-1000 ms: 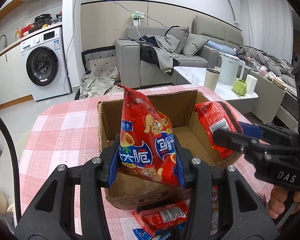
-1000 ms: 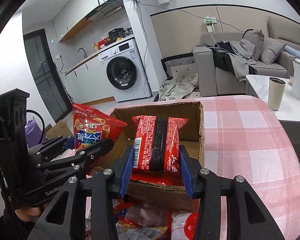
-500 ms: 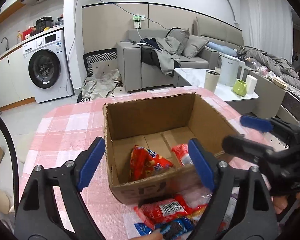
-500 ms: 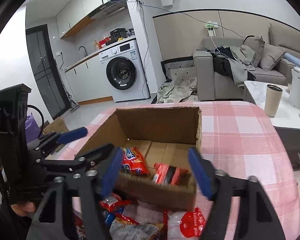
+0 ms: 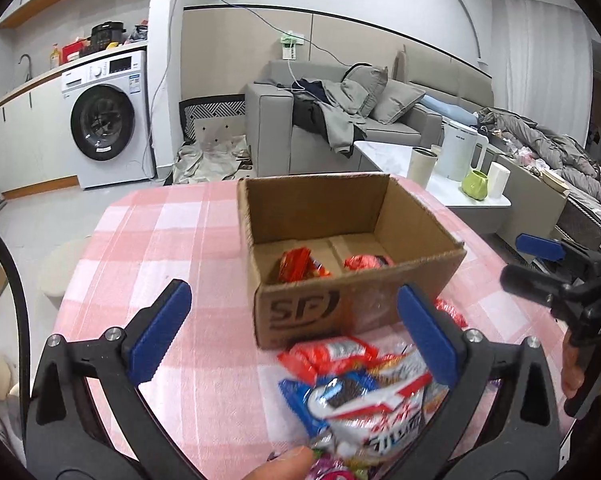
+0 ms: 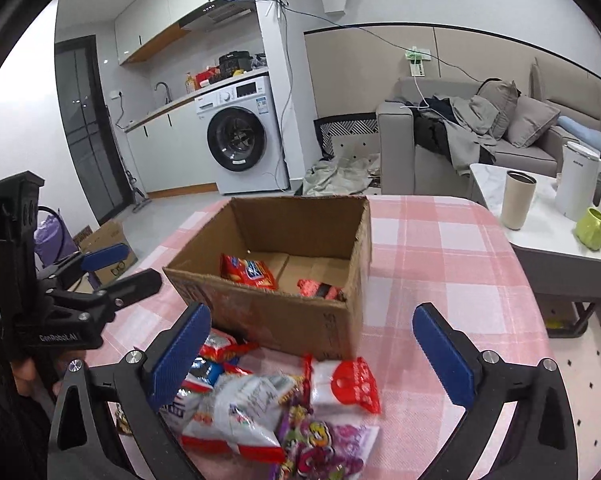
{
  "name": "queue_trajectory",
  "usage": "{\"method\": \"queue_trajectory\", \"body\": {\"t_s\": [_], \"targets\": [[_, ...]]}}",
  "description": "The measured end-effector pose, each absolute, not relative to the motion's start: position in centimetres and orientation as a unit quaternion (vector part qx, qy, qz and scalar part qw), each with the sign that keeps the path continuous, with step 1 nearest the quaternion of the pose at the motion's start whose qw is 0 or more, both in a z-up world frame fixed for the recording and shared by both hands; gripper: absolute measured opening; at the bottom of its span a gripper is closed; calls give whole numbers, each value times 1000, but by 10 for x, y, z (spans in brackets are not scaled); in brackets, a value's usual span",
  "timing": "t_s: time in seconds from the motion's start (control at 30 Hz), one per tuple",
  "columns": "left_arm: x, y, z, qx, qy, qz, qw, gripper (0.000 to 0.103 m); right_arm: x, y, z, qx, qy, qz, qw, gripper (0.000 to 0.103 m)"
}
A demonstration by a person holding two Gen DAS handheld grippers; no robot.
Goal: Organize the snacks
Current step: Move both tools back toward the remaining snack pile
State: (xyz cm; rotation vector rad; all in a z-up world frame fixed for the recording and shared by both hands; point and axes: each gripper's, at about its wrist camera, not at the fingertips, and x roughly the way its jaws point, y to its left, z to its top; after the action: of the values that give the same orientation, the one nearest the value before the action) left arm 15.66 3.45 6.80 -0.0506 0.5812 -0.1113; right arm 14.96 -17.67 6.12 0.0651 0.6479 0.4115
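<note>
An open cardboard box (image 5: 340, 312) stands on the pink checked table (image 5: 160, 240). Inside lie a red chip bag (image 5: 296, 266) and a red-and-black pack (image 5: 364, 262); the right wrist view shows the same chip bag (image 6: 246, 272) and pack (image 6: 318, 289). A pile of loose snack packets (image 5: 352, 392) lies in front of the box. My left gripper (image 5: 292, 286) hovers over that pile, its jaws opening wide with nothing gripped. My right gripper (image 6: 312, 308) is over the pile (image 6: 268, 400) too, jaws opening and pressing on nothing.
A low white table (image 6: 540, 248) with a beige cup, a kettle and a green mug stands past the table's right edge. A grey sofa and a washing machine are at the back. A cardboard carton (image 6: 108, 240) sits on the floor at the left.
Both grippers opened and let their red packs drop into the box. Both then drew back from the box, and the snack pile in front of it came into view.
</note>
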Motion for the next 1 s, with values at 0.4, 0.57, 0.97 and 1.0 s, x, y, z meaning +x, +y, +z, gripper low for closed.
{"method": "queue_trajectory", "body": {"t_s": [0.4,0.57,0.97,1.0], "targets": [[104,46,55,-22,297,-35,954,103,118,-198,40,38,341,190,920,103],[90,37,46,-8,304,-36,952,102,112,-204,29,31,359,183,915,103],[71,31,26,-2,325,-43,945,103,104,-206,21,20,382,196,903,103],[72,31,23,-1,329,-43,943,102,104,-205,20,16,386,196,901,103]]}}
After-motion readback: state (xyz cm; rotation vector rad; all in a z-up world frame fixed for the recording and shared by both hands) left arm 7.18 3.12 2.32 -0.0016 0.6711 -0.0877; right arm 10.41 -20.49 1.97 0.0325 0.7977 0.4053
